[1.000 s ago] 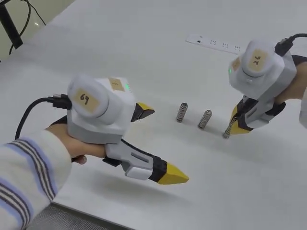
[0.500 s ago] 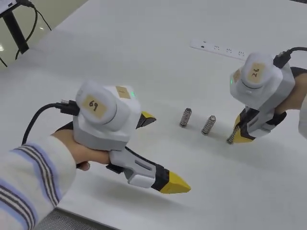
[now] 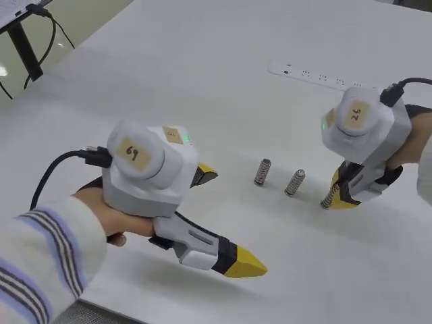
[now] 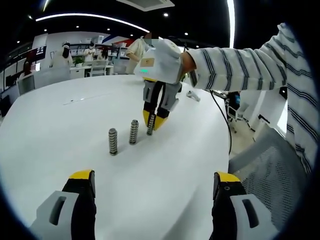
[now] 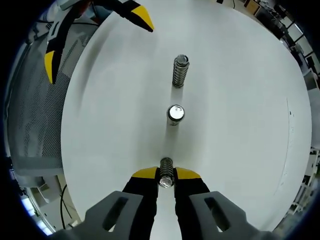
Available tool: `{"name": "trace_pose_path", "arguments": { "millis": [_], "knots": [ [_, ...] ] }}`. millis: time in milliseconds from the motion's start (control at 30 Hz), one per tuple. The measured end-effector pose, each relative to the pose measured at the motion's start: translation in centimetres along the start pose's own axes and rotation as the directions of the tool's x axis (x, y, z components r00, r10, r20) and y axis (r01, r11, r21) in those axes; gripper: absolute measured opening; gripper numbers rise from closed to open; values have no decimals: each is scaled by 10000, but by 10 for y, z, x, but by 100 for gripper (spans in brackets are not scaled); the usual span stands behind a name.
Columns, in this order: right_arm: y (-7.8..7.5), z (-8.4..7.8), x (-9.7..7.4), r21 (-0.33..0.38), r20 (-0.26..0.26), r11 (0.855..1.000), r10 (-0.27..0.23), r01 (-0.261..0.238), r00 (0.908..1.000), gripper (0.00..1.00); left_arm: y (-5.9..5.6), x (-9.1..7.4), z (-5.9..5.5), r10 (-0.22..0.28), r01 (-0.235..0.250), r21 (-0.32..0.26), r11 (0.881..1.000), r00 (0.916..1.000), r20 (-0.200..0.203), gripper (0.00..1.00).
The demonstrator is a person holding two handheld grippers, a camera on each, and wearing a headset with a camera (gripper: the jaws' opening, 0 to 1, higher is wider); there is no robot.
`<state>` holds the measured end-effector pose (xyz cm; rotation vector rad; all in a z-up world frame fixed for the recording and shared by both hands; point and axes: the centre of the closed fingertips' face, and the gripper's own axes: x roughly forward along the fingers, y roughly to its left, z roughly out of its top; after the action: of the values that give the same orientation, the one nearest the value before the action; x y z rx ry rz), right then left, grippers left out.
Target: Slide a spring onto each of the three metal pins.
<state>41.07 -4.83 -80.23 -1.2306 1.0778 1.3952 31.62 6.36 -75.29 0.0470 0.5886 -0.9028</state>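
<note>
Three springs [image 3: 294, 182] (one in right claw [image 5: 166, 176])

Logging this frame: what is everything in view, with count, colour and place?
Table: one, white, under everything.
Standing springs: two, grey metal, upright mid-table, side by side.
Third spring: one, grey metal, in line with those two, between the right gripper's jaws.
Power strip: one, white, far side of table.
Left gripper: white, black-and-yellow jaws, open, holding nothing.
Right gripper: same colours, closed on third spring.
Sleeve: striped, behind left gripper.
</note>
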Motion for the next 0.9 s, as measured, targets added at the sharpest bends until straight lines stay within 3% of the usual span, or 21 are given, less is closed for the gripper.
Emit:
{"name": "trace_pose_path", "arguments": {
  "millis": [200, 600, 900],
  "knots": [
    [0, -2, 0, 51, -91, 10000, -10, 10, 10000, 9, -2, 0, 1, -25, 25, -37, 10000, 10000, 74, 96],
    [-1, -6, -1, -14, -163, 9999, -164, 164, 9997, 27, -4, 0, 2, -52, 52, -55, 10000, 10000, 75, 98],
    [-3, -7, -13, 44, -108, 9989, -465, 465, 9989, 32, -3, -1, 0, 5, -5, -63, 10000, 10000, 23, 98]
  ]
}}
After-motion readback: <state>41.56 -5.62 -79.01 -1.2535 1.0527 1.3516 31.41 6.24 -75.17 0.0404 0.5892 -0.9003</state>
